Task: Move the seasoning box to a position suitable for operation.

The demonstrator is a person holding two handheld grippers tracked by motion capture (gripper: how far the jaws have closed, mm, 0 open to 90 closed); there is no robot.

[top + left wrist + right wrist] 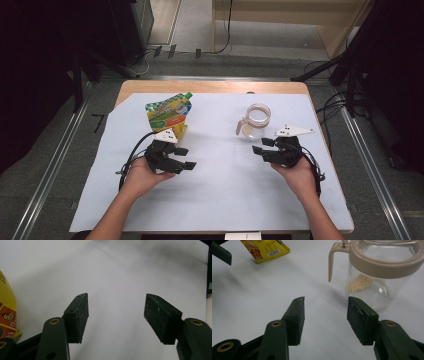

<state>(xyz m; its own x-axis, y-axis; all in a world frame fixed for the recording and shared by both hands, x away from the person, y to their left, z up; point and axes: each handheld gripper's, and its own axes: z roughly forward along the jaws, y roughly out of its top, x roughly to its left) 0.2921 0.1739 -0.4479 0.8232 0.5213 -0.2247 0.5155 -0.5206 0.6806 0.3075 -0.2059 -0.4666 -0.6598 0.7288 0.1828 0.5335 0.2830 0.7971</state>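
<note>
Two grippers hover with jaws apart, holding nothing: my left gripper near the pouch, my right gripper just beside the jug, seemingly poised to grasp each.

A yellow pouch bearing a green-and-white chequered top, orange panel and green cap is lying far left on the white sheet, while a clear jar is showing a beige rim far right.
</note>
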